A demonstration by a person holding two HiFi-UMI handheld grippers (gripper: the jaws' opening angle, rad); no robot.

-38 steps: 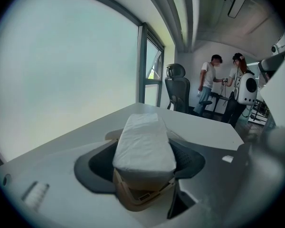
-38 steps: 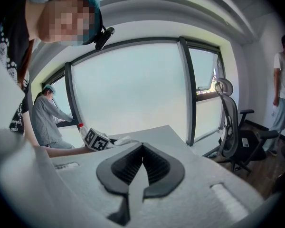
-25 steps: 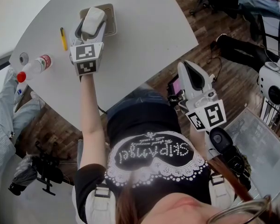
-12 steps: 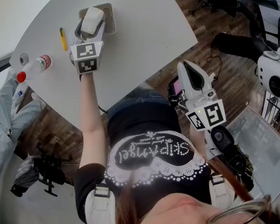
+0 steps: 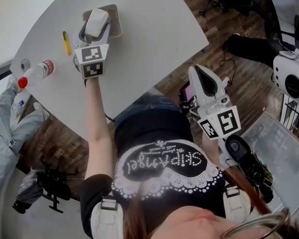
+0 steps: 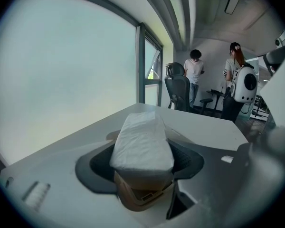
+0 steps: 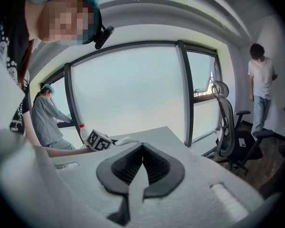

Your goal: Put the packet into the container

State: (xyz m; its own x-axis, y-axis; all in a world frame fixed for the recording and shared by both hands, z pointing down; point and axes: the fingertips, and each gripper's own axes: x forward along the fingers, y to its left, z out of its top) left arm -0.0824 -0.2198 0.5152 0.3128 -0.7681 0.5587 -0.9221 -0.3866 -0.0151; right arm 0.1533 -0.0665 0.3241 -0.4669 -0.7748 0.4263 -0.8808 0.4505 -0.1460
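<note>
Packet [image 5: 96, 22] is held in left gripper [image 5: 95, 31] above container [image 5: 118, 23] on table [image 5: 154, 29]; pen [image 5: 66, 42] is laid left of container, bottle [image 5: 36, 73] farther left.

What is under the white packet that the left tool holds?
The tan container lies below the packet in the left tool. Its inside is covered and cannot be seen.

Grey-white plastic left gripper [image 5: 95, 28] held far out ahead on a bare, nearly straight left arm [image 5: 96, 126], with its black-and-white marker cube [image 5: 91, 61] at the rear end, nearest the wrist. Jaws clamped from both sides on a soft white rectangular packet [image 6: 142, 144], gripped between the dark ribbed pads [image 6: 100, 163] and jutting forward past the tips. Matching right gripper [image 7: 142, 167] kept back close to the right side of the torso, nose angled forward. Jaws closed tip to tip, nothing between them.
</note>
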